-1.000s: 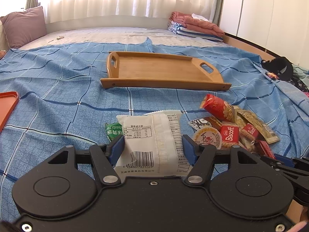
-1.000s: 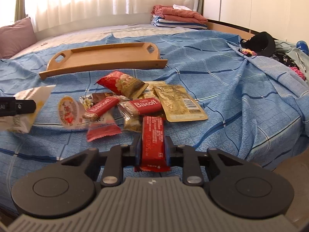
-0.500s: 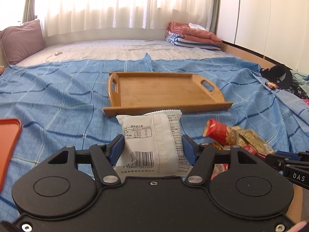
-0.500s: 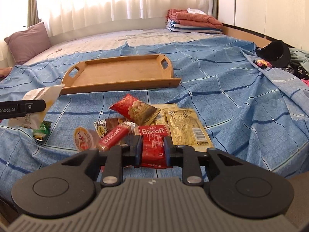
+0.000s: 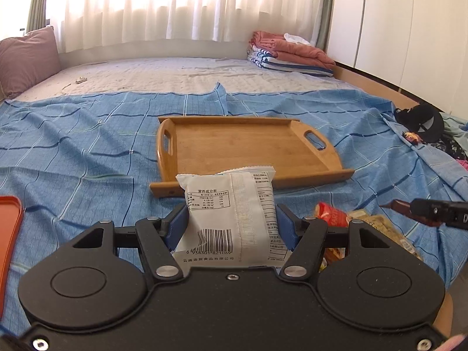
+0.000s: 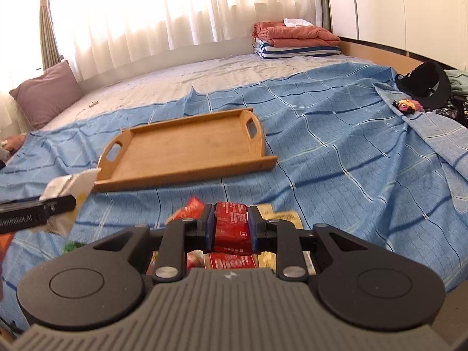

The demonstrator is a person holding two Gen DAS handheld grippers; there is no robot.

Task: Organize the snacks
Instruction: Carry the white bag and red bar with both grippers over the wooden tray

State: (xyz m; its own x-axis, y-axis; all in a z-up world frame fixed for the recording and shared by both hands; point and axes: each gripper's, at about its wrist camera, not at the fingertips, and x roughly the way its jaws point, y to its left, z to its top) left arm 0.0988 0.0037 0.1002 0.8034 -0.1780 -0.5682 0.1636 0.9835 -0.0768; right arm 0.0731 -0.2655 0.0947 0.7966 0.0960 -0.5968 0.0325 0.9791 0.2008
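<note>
My left gripper (image 5: 231,222) is shut on a white snack packet (image 5: 229,213) with a barcode, held above the blue bedsheet. My right gripper (image 6: 231,226) is shut on a red snack bar (image 6: 232,228). An empty bamboo tray (image 5: 242,149) (image 6: 187,149) lies on the sheet ahead of both. The remaining pile of snacks (image 5: 351,222) sits below and to the right in the left wrist view, partly hidden; a red Biscoff pack (image 6: 231,261) shows under the right gripper. The left gripper with its white packet (image 6: 70,193) shows at the left of the right wrist view.
An orange tray edge (image 5: 10,234) lies at the far left. A pillow (image 5: 26,58) and folded blankets (image 5: 289,55) rest at the bed's far side. A black cap (image 6: 424,84) and clothes lie at the right. A small green packet (image 6: 71,245) lies on the sheet.
Both grippers have risen and moved forward toward the bamboo tray with their snacks held. The snack pile has dropped low in both views.
</note>
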